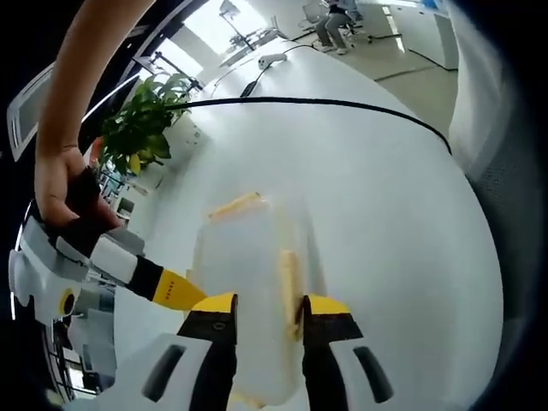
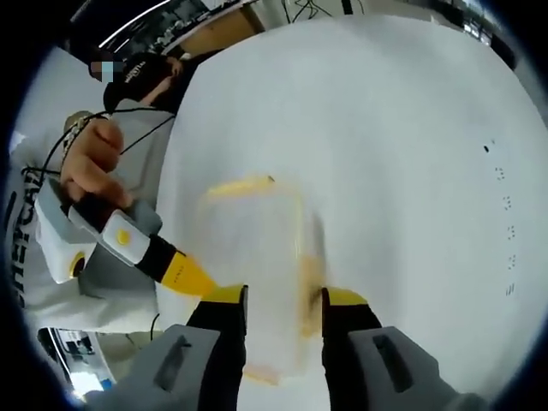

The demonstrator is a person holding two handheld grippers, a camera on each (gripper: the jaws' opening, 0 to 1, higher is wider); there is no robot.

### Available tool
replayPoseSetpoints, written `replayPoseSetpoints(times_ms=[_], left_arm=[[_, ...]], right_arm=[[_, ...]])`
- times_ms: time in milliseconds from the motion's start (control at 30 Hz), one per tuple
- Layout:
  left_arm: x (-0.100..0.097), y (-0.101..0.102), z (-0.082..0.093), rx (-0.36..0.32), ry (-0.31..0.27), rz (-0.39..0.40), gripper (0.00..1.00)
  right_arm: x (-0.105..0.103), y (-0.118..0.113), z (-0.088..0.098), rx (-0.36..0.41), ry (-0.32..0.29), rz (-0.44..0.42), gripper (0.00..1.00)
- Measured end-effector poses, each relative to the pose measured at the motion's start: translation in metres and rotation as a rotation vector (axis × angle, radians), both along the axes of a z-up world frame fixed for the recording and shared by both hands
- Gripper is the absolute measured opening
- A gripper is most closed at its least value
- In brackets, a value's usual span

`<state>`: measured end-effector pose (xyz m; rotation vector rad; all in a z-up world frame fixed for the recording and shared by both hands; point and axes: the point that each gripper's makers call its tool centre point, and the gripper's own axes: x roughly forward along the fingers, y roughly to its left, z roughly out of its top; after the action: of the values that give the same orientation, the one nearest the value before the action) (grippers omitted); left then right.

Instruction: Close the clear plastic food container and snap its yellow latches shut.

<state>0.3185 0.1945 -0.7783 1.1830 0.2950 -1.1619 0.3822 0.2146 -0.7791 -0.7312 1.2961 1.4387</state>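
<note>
The white table (image 1: pixel 385 197) is the largest thing, and it carries everything. In the left gripper view a black cable (image 1: pixel 342 104) runs across the table near its far edge, and beyond that edge stands a green plant (image 1: pixel 141 124). Further back, on the room floor, a person sits on a chair (image 1: pixel 336 21). In the right gripper view a person in a white shirt (image 2: pixel 128 171) stands just behind the far edge of the table.

The clear plastic food container (image 1: pixel 253 274) stands on the table, away from the edges, with its lid on top. A yellow latch (image 1: pixel 235 205) sits on its far end and another yellow latch (image 1: pixel 288 278) runs along its side. What is inside the container cannot be told, the walls are milky and blurred.

The left tongs (image 1: pixel 268 312) have their yellow tips on both sides of the near part of the container, clamped around it. The right tongs (image 2: pixel 282 300) stand the same way in their own view, gripping the container (image 2: pixel 257 257) next to the side latch (image 2: pixel 308 282). The other tongs, held by a hand (image 1: pixel 64 184), come in from the left and touch the container's side.
</note>
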Motion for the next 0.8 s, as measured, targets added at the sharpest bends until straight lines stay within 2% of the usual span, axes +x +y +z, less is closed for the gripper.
replayPoseSetpoints(times_ms=[267, 400, 433, 567, 633, 700, 767, 800], left_arm=[[-0.002, -0.001, 0.0, -0.003, -0.002, -0.003, 0.24], [-0.006, 0.002, -0.005, 0.003, 0.021, -0.011, 0.38], [-0.006, 0.003, -0.005, -0.003, 0.028, -0.004, 0.39], [-0.007, 0.019, 0.002, -0.057, 0.141, 0.116, 0.39], [0.001, 0.028, 0.009, -0.075, 0.141, 0.138, 0.42], [0.005, 0.038, 0.012, -0.085, 0.174, 0.171, 0.46], [0.011, 0.043, 0.018, -0.126, 0.217, 0.206, 0.53], [0.016, 0.046, 0.023, -0.144, 0.214, 0.222, 0.56]], right_arm=[[-0.002, 0.001, 0.003, 0.037, -0.063, 0.002, 0.3], [0.003, 0.0, 0.004, 0.042, -0.105, -0.012, 0.34], [0.004, -0.003, 0.004, 0.036, -0.119, -0.012, 0.37], [0.0, -0.009, 0.008, 0.058, -0.145, -0.025, 0.49], [-0.003, -0.013, 0.011, 0.073, -0.168, -0.016, 0.54], [-0.005, -0.016, 0.016, 0.096, -0.186, -0.016, 0.57], [-0.008, -0.022, 0.019, 0.102, -0.202, -0.029, 0.63], [-0.008, -0.024, 0.02, 0.107, -0.217, -0.026, 0.66]])
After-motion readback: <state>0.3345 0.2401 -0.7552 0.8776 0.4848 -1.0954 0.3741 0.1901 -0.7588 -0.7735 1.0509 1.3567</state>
